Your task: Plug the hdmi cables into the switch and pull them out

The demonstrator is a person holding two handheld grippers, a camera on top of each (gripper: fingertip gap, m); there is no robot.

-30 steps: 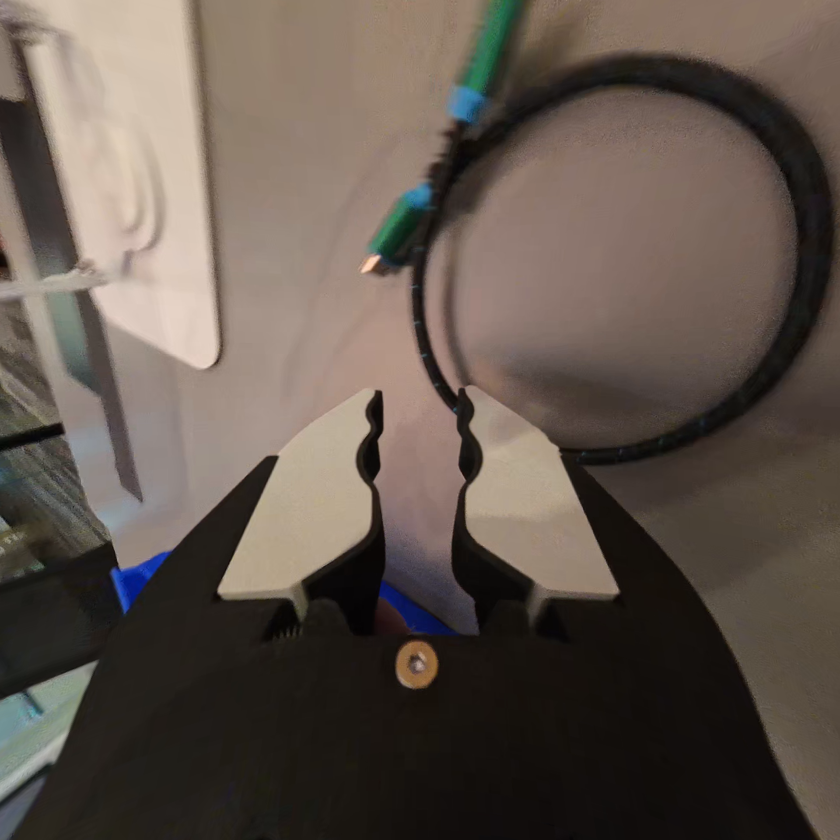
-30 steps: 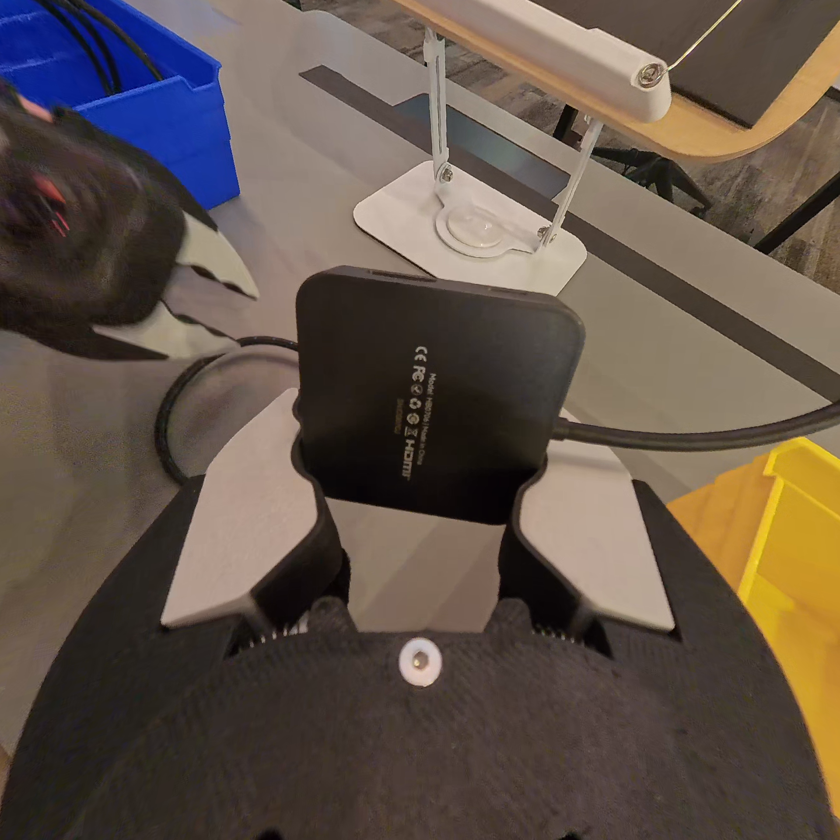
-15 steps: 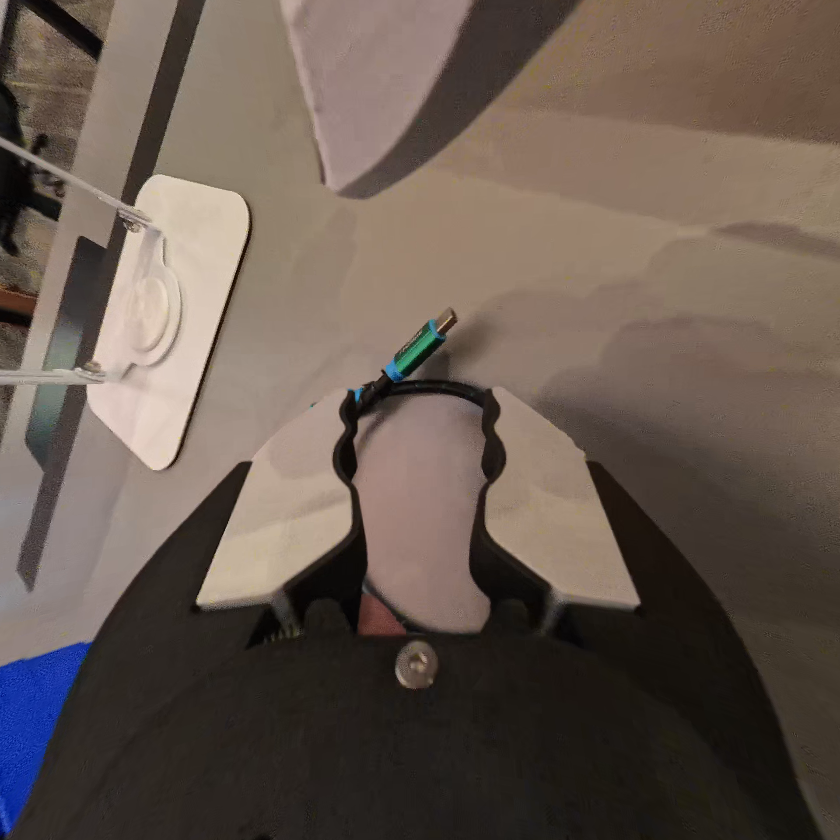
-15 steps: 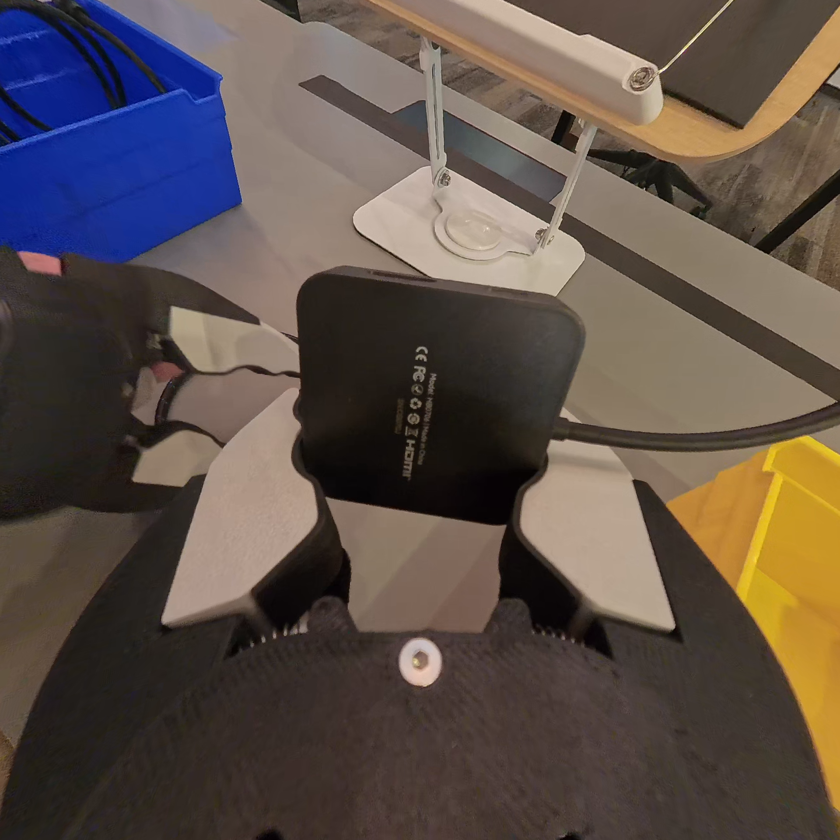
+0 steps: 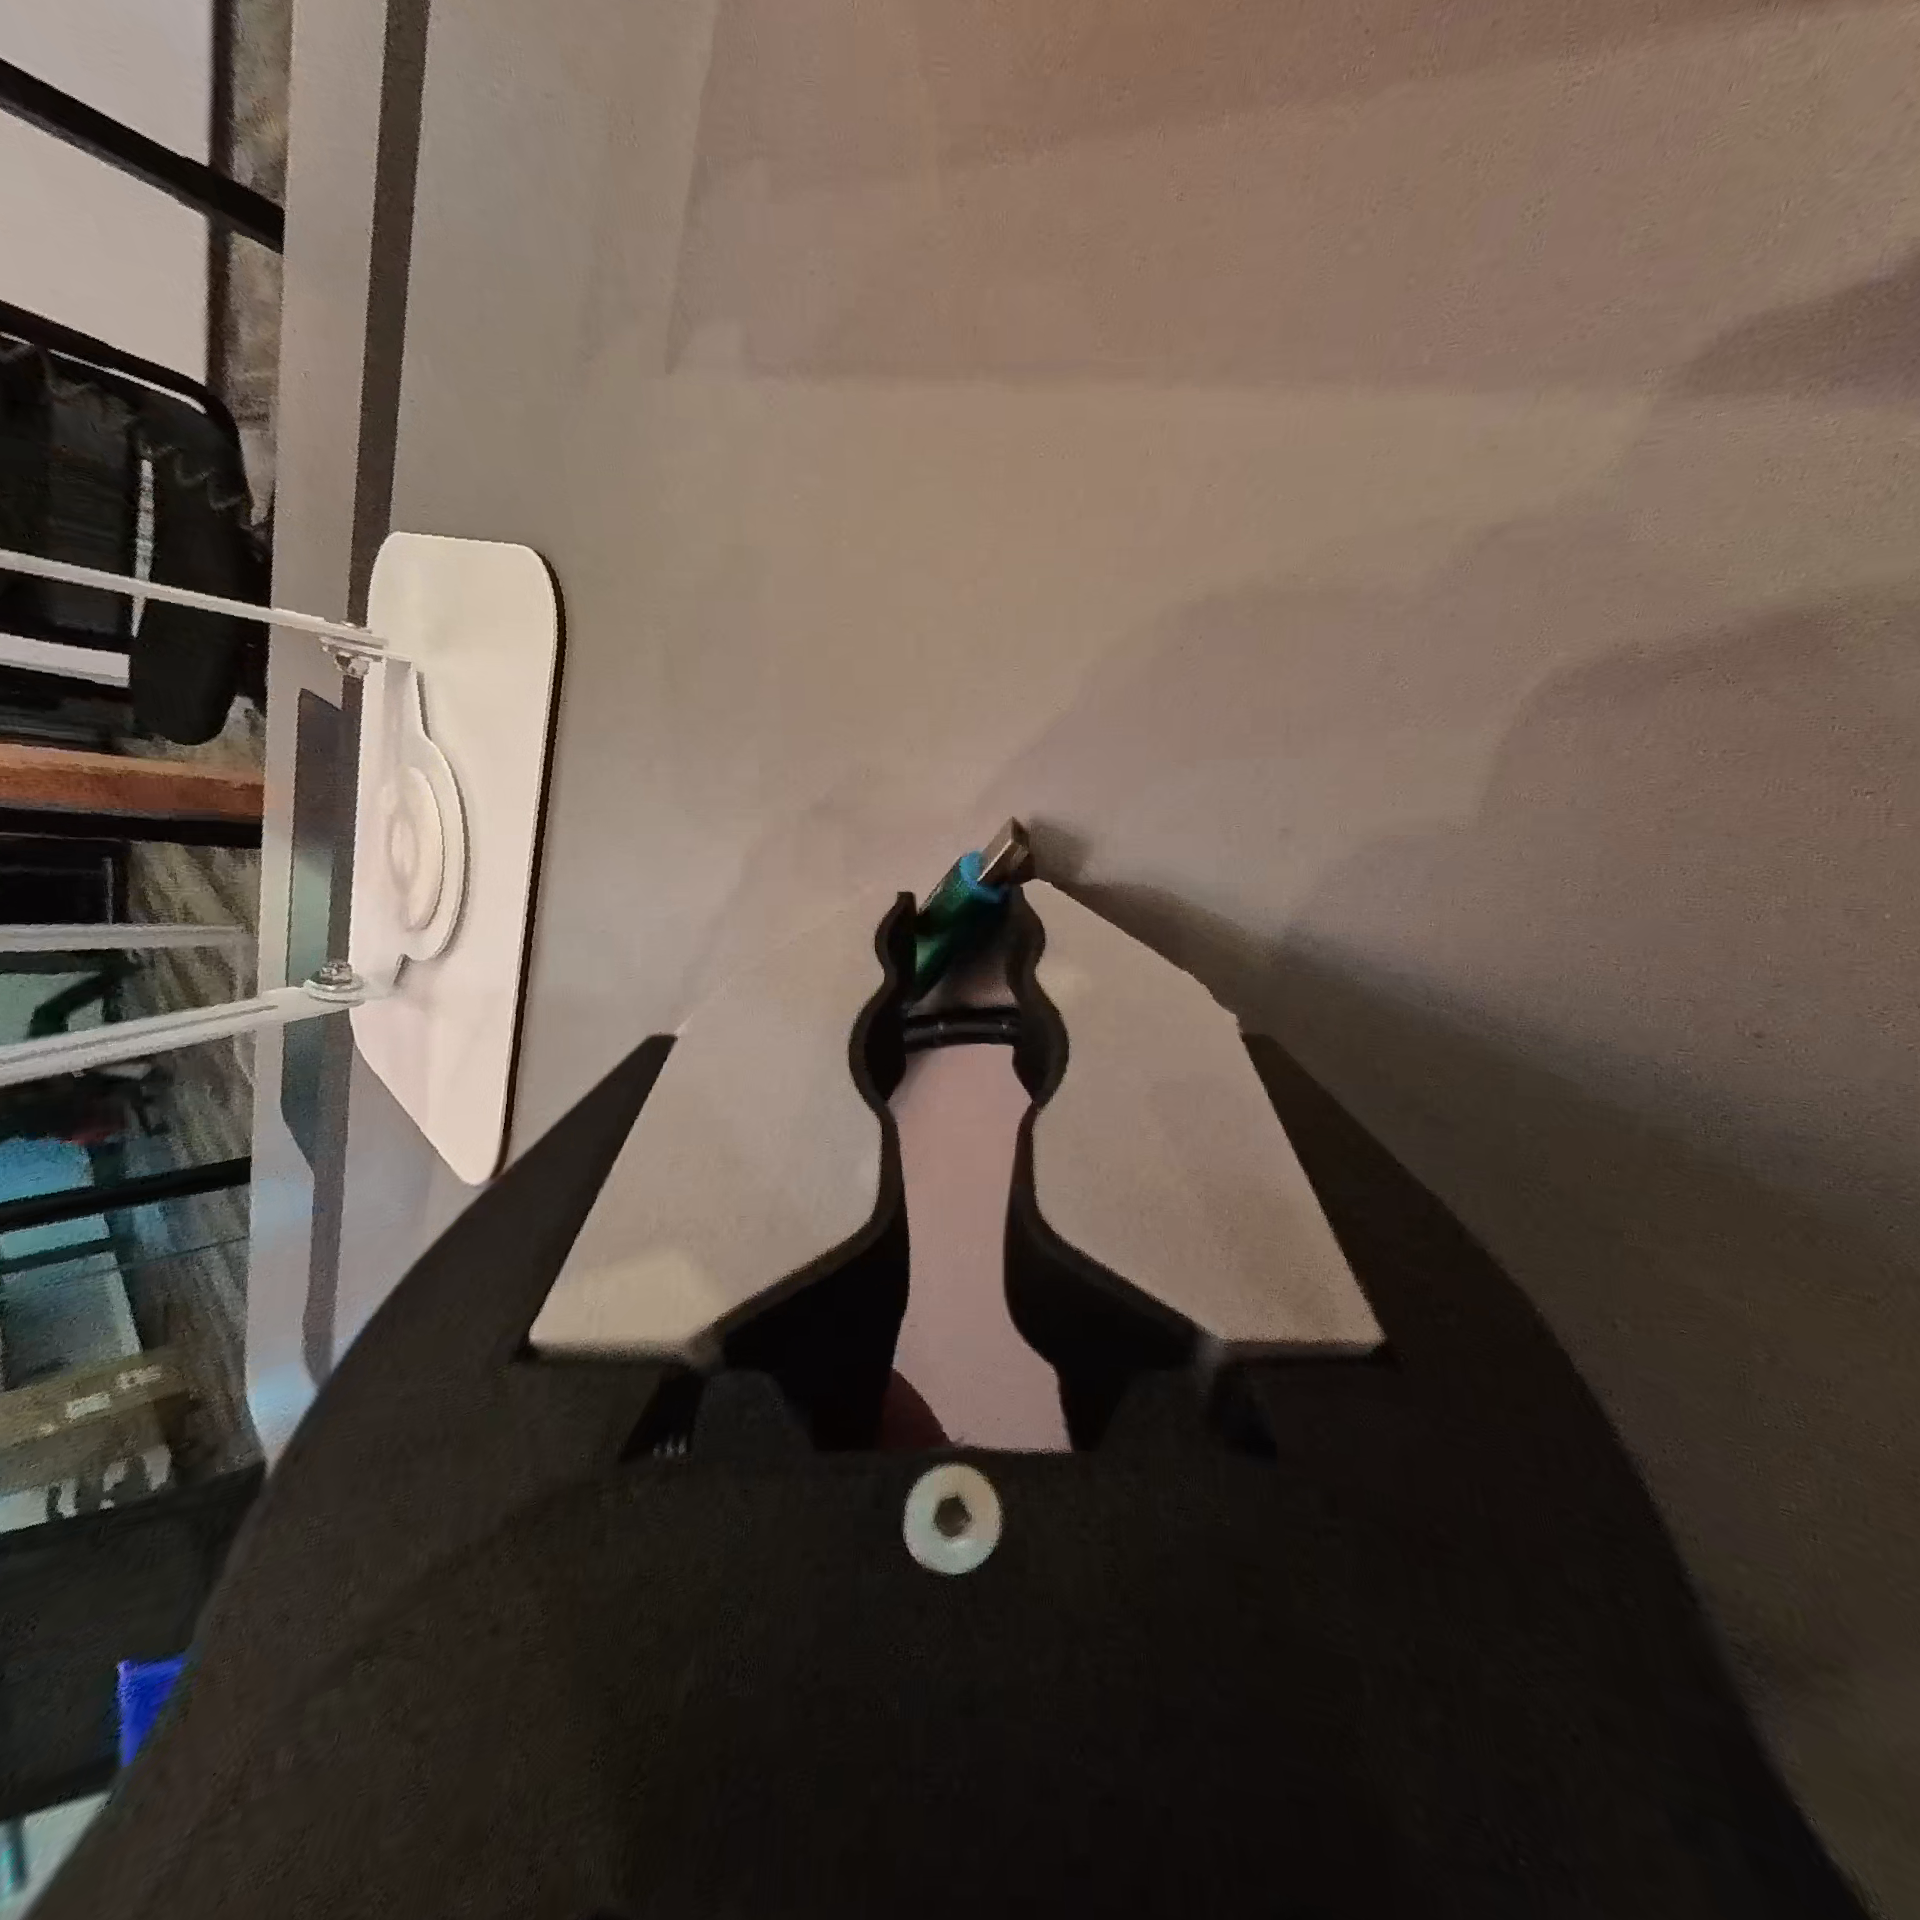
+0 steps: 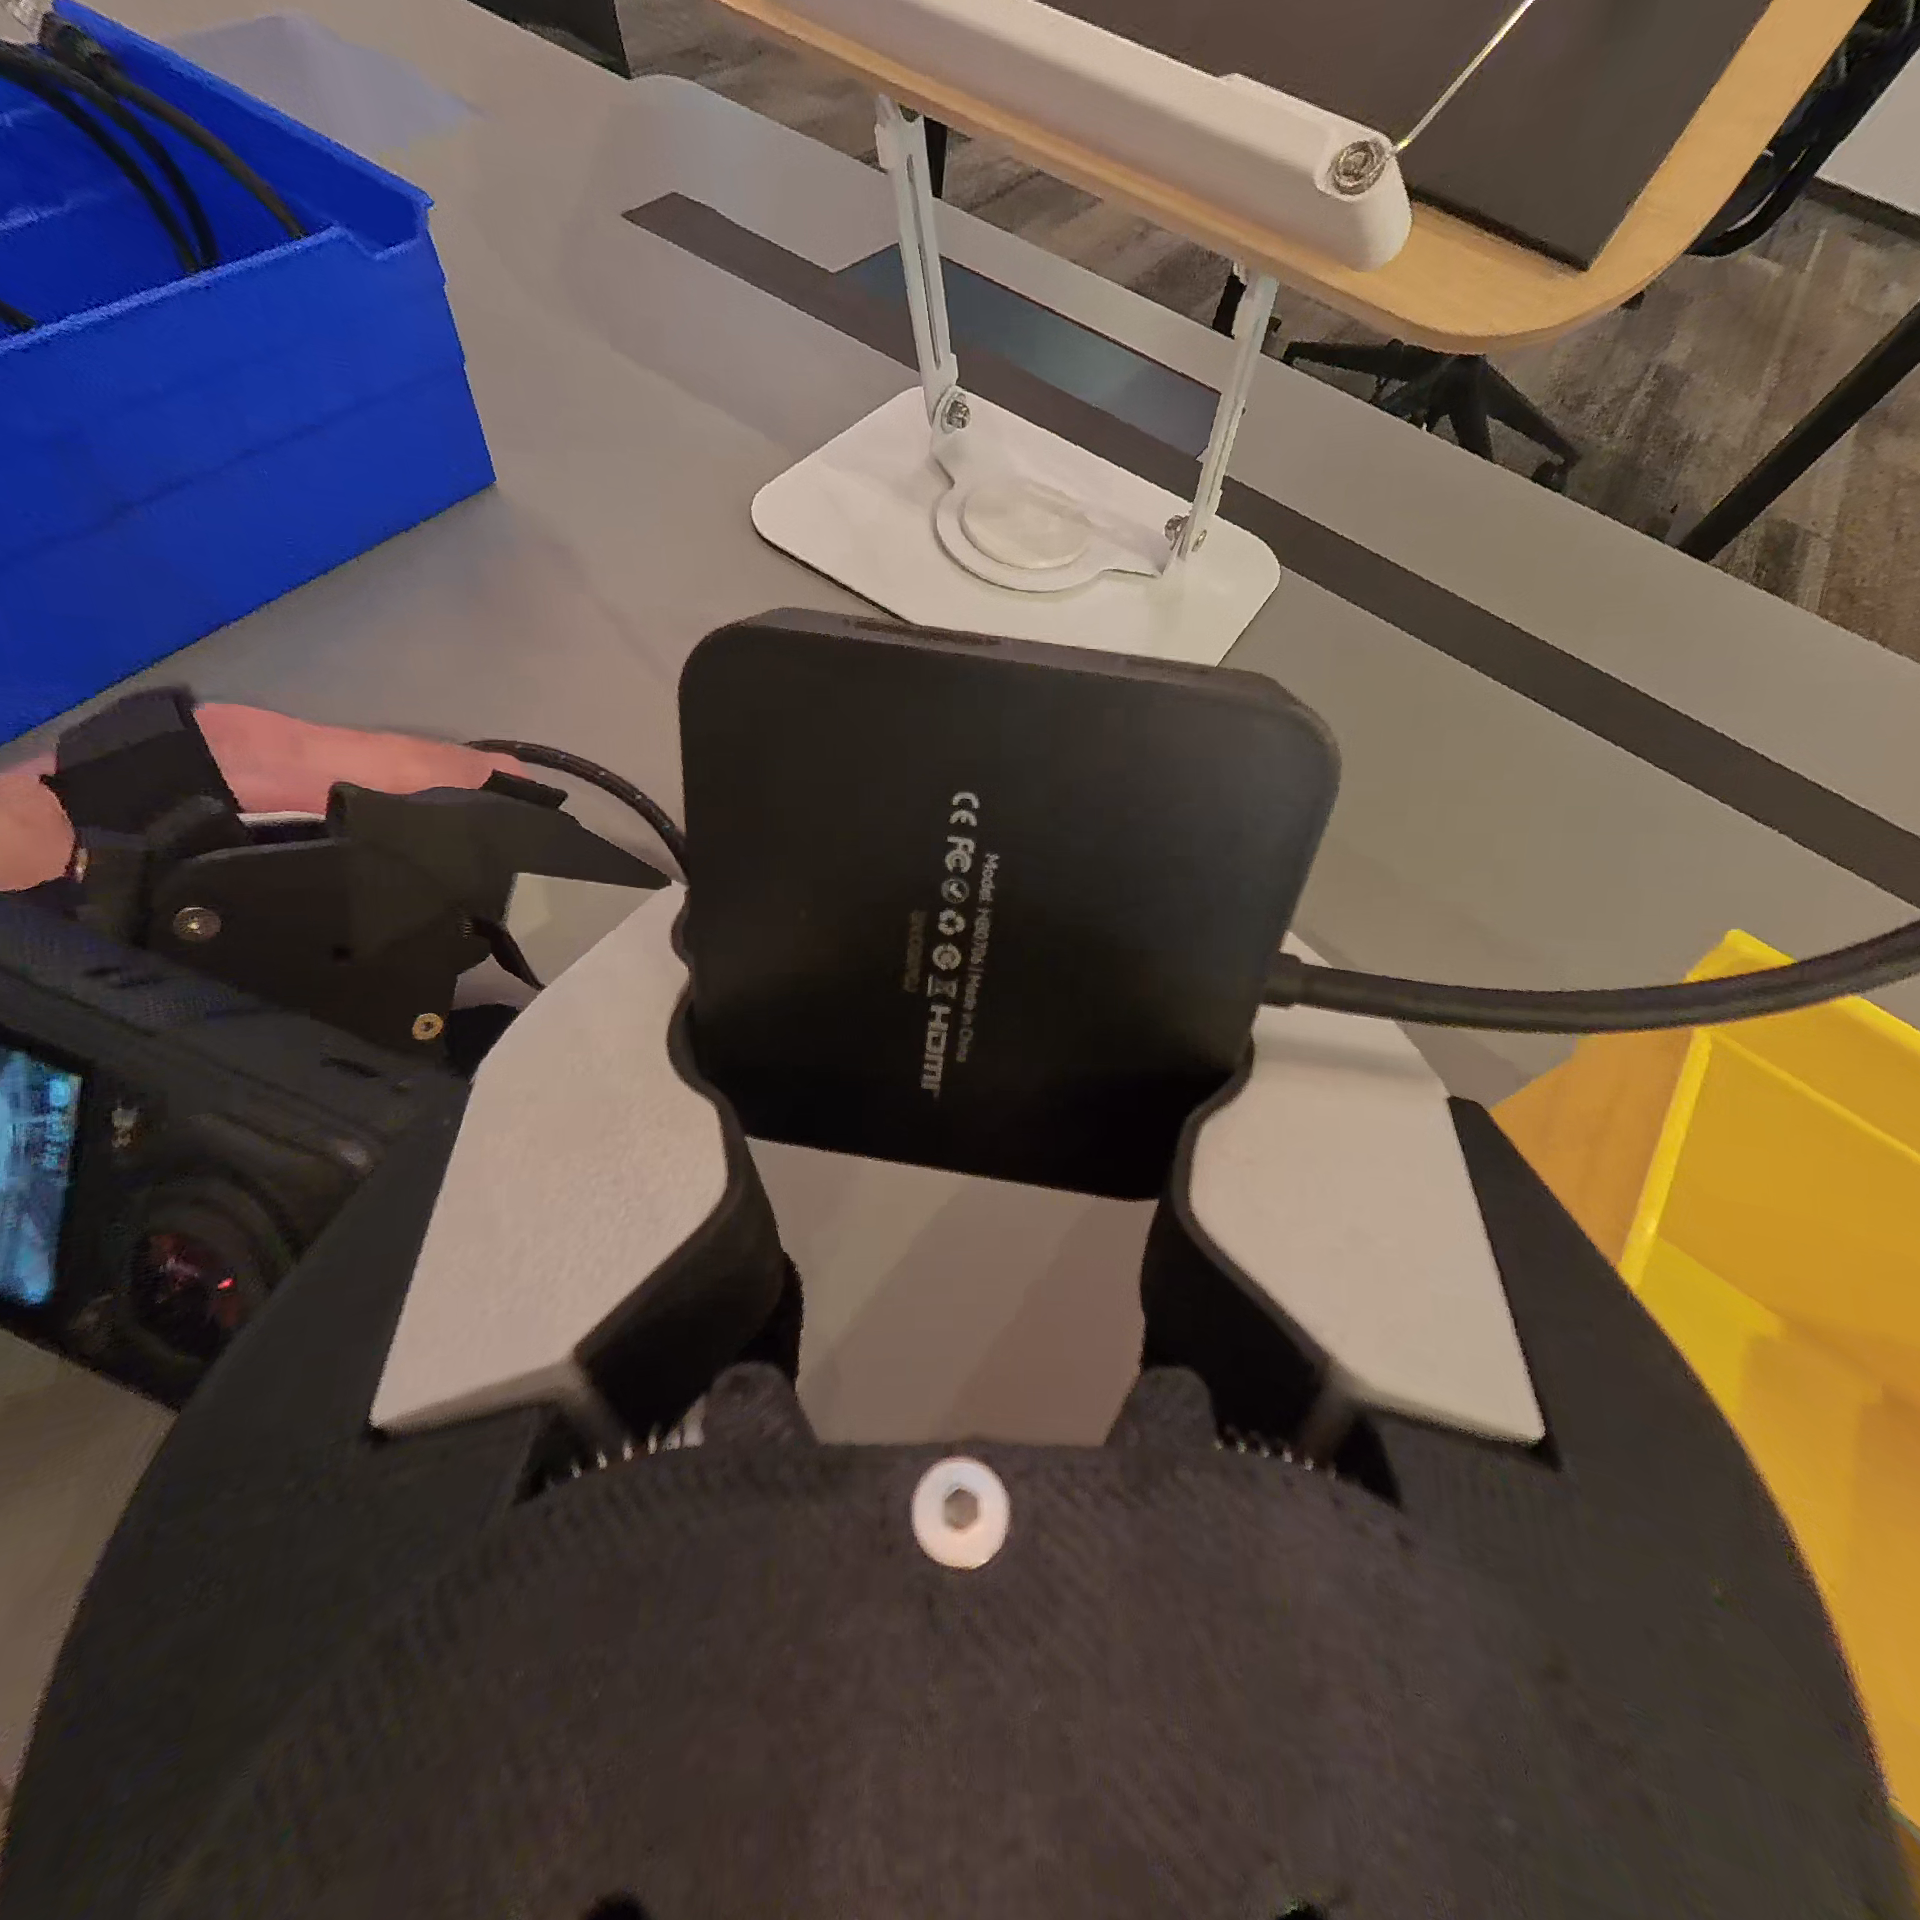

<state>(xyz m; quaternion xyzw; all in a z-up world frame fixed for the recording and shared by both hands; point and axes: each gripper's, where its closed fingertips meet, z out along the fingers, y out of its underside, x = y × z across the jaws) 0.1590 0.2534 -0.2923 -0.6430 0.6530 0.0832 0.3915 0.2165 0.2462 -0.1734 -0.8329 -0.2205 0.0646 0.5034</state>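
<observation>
Cable [image 5: 961,1023]: thin, floppy, on the table; green plug [image 5: 951,914] is the stiff part to pinch.
Left gripper [image 5: 961,935]: nearly closed around plug and cable; firm grip unclear.
Right gripper [image 6: 961,1049]: clamping the light, rigid switch [image 6: 997,894] aloft by its edges.

Your right gripper [image 6: 961,1029] has its jaws clamped on the lower edges of the black switch [image 6: 997,894], which stands tilted above the grey bench [image 6: 644,488]. A black cable [image 6: 1621,997] leaves the switch's right side. Left of the jaws sits your left gripper [image 6: 582,862]. Beyond the jaws stands a white stand [image 6: 1018,530].
</observation>
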